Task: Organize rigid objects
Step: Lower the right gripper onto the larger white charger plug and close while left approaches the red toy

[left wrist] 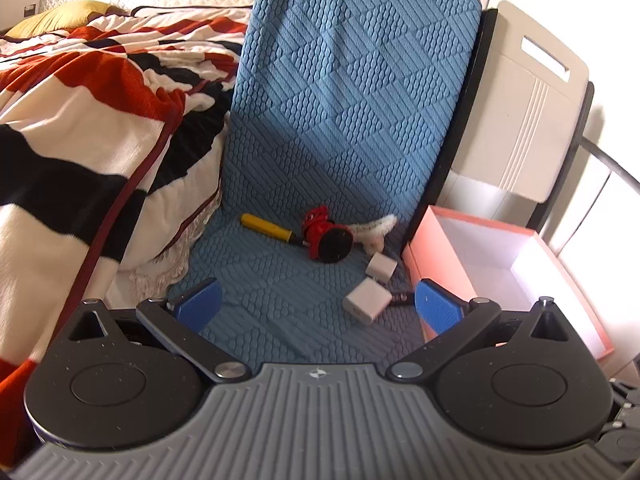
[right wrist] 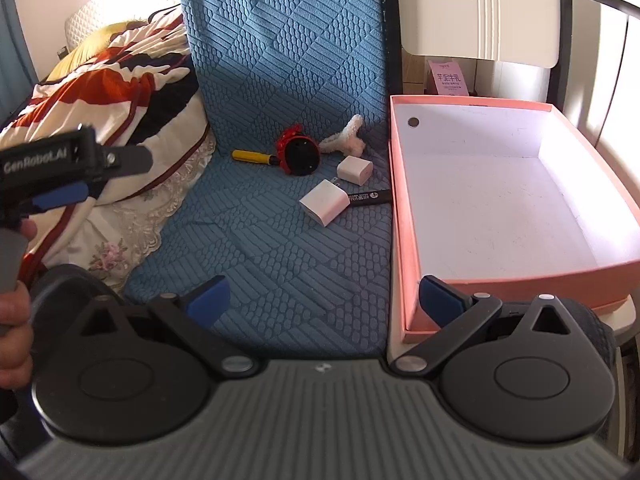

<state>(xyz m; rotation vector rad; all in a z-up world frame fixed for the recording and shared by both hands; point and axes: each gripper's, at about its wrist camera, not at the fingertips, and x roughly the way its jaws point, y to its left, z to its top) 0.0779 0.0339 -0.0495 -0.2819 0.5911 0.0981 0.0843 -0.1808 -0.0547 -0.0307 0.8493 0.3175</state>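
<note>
We see the left gripper built on a grey ribbed base plate carrying a small compass-like emblem at its centre. Two black teardrop-shaped housings flank the plate, each with a shallow round recess and a triangular cut-out near its tip. Dark linkage bars pivot on round silver rivets and end in blue ribbed finger pads. The right gripper repeats this construction, its blue pads darker in shade. In the right wrist view, the left unit's side shows black casing lettered "GenRobot.AI", a silver screw, a blue strip and a grey handle, with the person's hand at the frame edge.
</note>
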